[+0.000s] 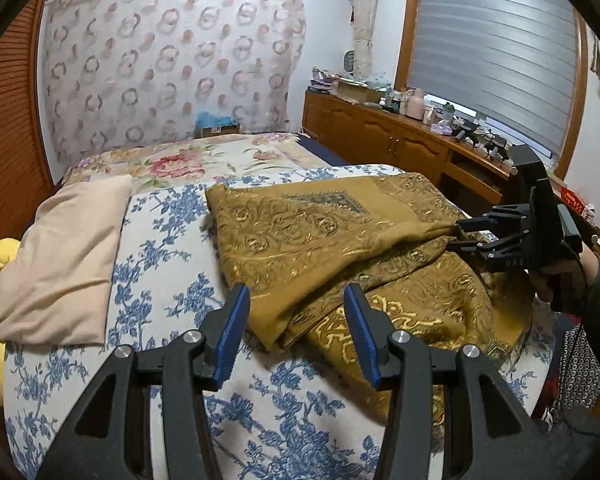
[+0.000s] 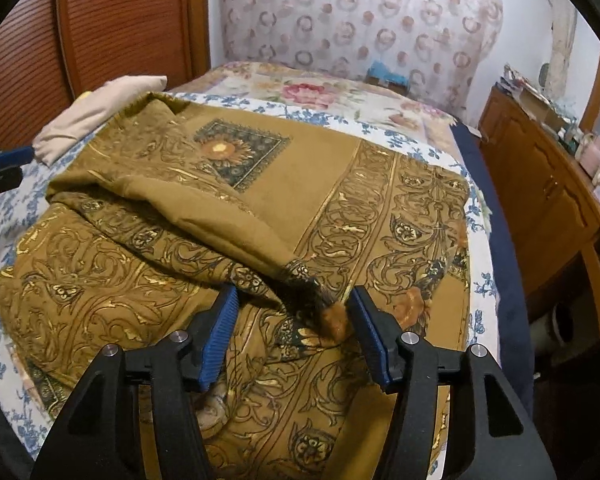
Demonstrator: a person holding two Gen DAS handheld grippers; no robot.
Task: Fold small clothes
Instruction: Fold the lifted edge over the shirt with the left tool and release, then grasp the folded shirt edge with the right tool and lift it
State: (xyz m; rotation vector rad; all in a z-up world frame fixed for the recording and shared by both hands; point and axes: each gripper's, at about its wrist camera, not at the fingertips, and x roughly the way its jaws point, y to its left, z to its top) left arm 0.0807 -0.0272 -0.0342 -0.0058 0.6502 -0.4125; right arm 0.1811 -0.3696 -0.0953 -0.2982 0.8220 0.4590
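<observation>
A mustard-gold patterned cloth (image 1: 340,248) lies partly folded on the bed, with a turned-over flap across its middle; it fills the right wrist view (image 2: 260,208). My left gripper (image 1: 296,320) is open just above the cloth's near-left folded corner. My right gripper (image 2: 292,320) is open, with a bunched corner of the cloth between its blue pads (image 2: 370,336), touching the right one. In the left wrist view the right gripper (image 1: 464,234) is at the cloth's right edge, at the tip of the flap.
The bed has a blue-floral sheet (image 1: 172,280) and a rose-patterned cover (image 1: 204,160) behind. A beige folded cloth (image 1: 64,256) lies at the left. A wooden cabinet (image 1: 400,140) with clutter stands along the right, under a window blind.
</observation>
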